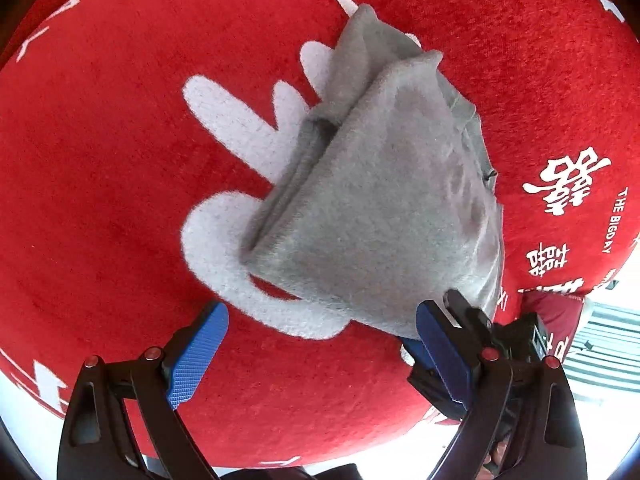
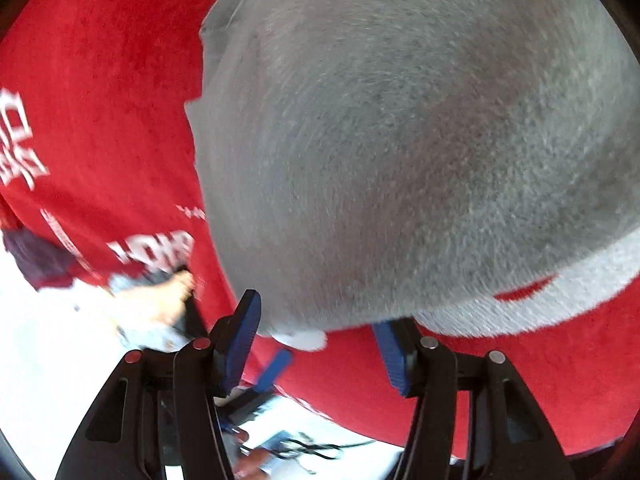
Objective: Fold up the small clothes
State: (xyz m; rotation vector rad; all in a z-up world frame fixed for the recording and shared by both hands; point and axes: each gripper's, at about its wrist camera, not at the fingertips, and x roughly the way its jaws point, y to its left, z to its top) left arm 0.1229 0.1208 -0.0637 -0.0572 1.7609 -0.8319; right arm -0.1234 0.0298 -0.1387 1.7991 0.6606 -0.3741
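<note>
A small grey fleece garment lies folded in layers on a red plush cloth with white print. My left gripper is open, hovering just short of the garment's near edge, blue pads wide apart. In the left wrist view the right gripper's blue finger and black body sit at the garment's near right corner. In the right wrist view the grey garment fills most of the frame, very close. My right gripper is open, its jaws on either side of the garment's near edge.
White Chinese characters and the words "THE BIG DAY" are printed on the red cloth at right. A white floor lies beyond the cloth's edge. A hand and dark cables show below the edge.
</note>
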